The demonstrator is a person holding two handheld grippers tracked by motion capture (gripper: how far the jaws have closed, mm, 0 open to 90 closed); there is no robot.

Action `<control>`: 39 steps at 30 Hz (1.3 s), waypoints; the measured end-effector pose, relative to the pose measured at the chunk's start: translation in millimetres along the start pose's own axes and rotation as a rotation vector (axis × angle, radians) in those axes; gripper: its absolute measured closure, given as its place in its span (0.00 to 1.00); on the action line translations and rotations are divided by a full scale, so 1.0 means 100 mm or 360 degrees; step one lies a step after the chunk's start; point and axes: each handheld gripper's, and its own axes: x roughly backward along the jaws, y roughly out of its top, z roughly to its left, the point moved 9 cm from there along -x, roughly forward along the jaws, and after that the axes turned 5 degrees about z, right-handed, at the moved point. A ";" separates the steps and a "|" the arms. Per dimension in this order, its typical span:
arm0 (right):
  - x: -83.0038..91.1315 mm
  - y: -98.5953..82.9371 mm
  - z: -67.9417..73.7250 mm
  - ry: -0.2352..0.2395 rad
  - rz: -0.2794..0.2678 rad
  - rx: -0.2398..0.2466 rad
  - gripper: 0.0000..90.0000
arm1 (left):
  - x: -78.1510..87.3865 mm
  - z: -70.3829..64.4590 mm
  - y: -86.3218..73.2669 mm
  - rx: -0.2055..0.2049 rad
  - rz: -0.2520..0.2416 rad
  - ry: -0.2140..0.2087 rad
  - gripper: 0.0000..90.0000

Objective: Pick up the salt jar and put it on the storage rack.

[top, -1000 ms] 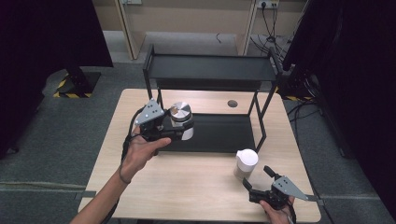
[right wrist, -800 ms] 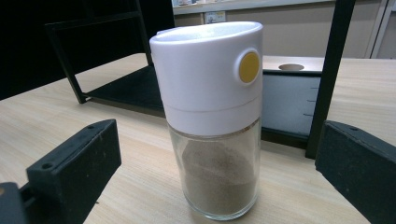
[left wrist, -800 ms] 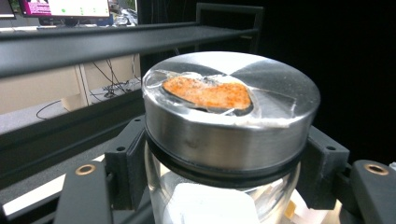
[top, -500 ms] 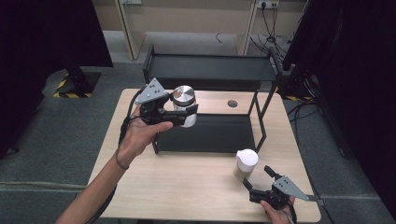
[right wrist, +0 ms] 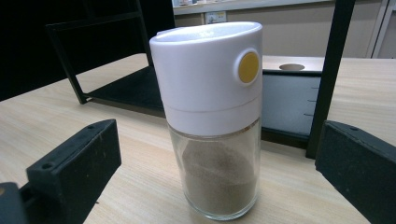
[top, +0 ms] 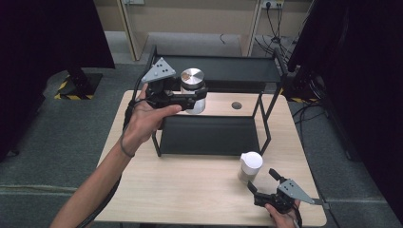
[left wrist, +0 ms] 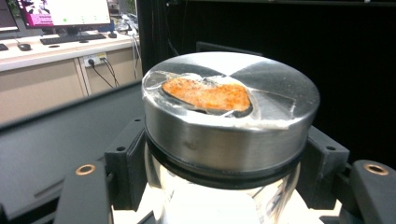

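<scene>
A glass jar with a round metal lid (top: 192,80) hangs in the air at the left end of the black two-level rack (top: 209,130), about level with its top shelf. My left gripper (top: 192,97) is shut on the jar just under the lid. In the left gripper view the lid (left wrist: 229,109) carries a taped orange patch, with a jaw on each side of the jar. A white-capped shaker (top: 250,166) with brown powder stands on the table at the front right. My right gripper (top: 263,183) sits open just in front of the shaker (right wrist: 212,121), apart from it.
The rack's top shelf (top: 223,69) and lower shelf (top: 209,135) are bare. The wooden table (top: 180,185) has a round cable hole (top: 236,105) behind the rack. Dark curtains and cables ring the table. A desk with a monitor (left wrist: 63,11) shows far off.
My left gripper has lifted the jar from beside the lower shelf up toward top-shelf height and slightly back. The right gripper and the shaker have stayed put.
</scene>
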 end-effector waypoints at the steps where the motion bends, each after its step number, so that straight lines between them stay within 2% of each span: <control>1: 0.00 0.00 0.00 -0.0001 0.0000 -0.0001 0.01 | 0.00 0.01 0.03 0.0004 -0.0001 -0.0002 0.34; 4: 0.00 0.00 -0.01 -0.0002 0.0000 -0.0002 0.01 | -0.01 0.02 0.14 0.0008 -0.0003 0.0018 0.34; 15: 0.00 0.00 -0.01 -0.0002 -0.0004 0.0001 0.01 | -0.07 0.09 0.38 0.0040 -0.0013 0.0094 0.34; 18: 0.01 0.00 -0.01 -0.0001 -0.0003 0.0001 0.01 | -0.11 0.13 0.44 0.0057 -0.0009 0.0132 0.34; 19: 0.00 0.00 -0.01 0.0000 -0.0001 0.0002 0.01 | -0.14 0.16 0.47 0.0064 0.0003 0.0168 0.34; 28: 0.01 0.00 -0.02 0.0001 -0.0004 -0.0005 0.01 | -0.32 0.28 0.54 0.0115 0.0020 0.0284 0.34; 30: 0.01 0.00 -0.02 0.0002 -0.0004 -0.0002 0.01 | -0.37 0.31 0.55 0.0113 0.0015 0.0344 0.34; 36: 0.01 0.00 -0.02 0.0005 -0.0004 -0.0003 0.01 | -0.51 0.39 0.57 0.0135 0.0019 0.0440 0.34; 39: 0.01 0.00 -0.02 0.0008 -0.0003 0.0002 0.01 | -0.58 0.42 0.55 0.0164 0.0002 0.0465 0.34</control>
